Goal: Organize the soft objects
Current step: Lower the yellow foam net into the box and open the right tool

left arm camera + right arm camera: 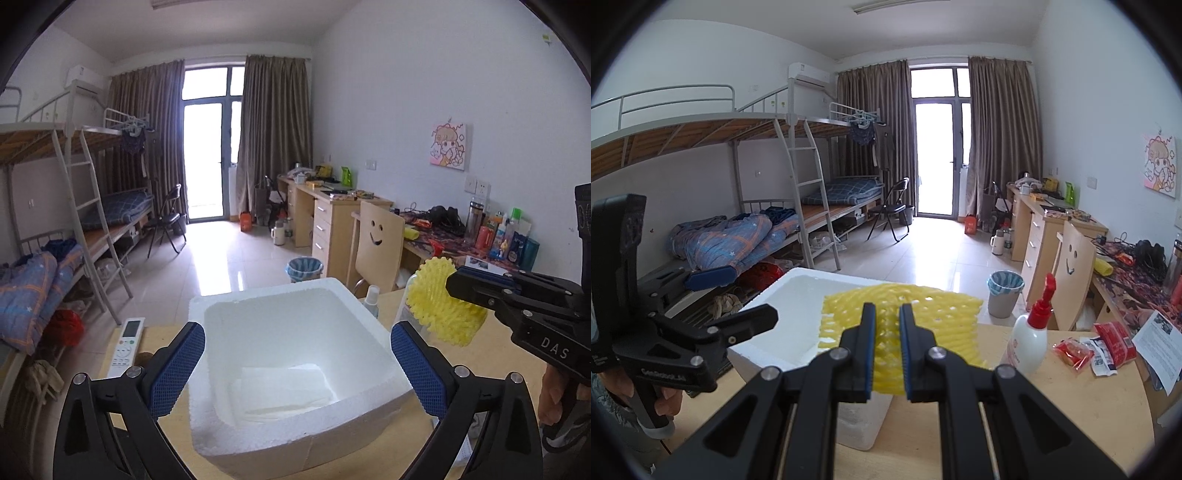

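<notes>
"DAS" is printed on the right gripper point(887, 354), which is clamped on a yellow foam fruit net point(916, 317). The left gripper point(297, 365) is spread wide and empty over the white foam box point(295, 424), with a red-capped bottle point(1032, 339) to the right.

My right gripper point(461, 286), side of body: "DAS"
My left gripper point(746, 295), side of body: pale lettering, too blurred for me to read

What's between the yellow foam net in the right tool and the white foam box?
Nothing visible. The right tool holds the yellow foam net beside the foam box, whose top is open; only white sheets lie inside.
</notes>
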Available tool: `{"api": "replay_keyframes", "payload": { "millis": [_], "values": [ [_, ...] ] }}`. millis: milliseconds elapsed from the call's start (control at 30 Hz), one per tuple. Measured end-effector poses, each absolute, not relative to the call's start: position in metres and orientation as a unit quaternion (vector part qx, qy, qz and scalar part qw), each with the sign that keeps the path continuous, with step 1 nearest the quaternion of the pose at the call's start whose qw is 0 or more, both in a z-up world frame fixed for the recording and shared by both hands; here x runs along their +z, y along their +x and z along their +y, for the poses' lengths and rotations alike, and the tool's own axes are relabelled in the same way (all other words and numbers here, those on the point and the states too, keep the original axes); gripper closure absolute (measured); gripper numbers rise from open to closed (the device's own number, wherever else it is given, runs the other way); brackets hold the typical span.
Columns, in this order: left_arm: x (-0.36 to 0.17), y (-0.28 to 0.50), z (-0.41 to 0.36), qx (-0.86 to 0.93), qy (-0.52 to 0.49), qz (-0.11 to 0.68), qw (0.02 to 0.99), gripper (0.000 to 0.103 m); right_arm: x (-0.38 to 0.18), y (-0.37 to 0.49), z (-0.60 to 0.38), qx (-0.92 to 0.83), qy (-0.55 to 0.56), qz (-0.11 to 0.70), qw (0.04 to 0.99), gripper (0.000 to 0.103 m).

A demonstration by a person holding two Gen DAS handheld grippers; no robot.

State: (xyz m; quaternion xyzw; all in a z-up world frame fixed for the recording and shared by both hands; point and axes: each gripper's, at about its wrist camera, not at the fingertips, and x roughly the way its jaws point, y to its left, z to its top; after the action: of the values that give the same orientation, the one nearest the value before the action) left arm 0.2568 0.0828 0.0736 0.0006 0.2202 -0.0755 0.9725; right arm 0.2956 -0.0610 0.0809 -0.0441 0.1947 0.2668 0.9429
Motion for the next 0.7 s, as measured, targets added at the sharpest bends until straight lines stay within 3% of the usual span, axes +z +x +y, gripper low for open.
{"api": "replay_keyframes", "payload": {
  "millis": [700],
  "values": [
    [0.075,0.221,0.135,0.01,-0.014,0.209,0.978,0.001,0.08,0.297,-0.004,0.323,-0.053,0.207,0.922,0.088]
  ]
}}
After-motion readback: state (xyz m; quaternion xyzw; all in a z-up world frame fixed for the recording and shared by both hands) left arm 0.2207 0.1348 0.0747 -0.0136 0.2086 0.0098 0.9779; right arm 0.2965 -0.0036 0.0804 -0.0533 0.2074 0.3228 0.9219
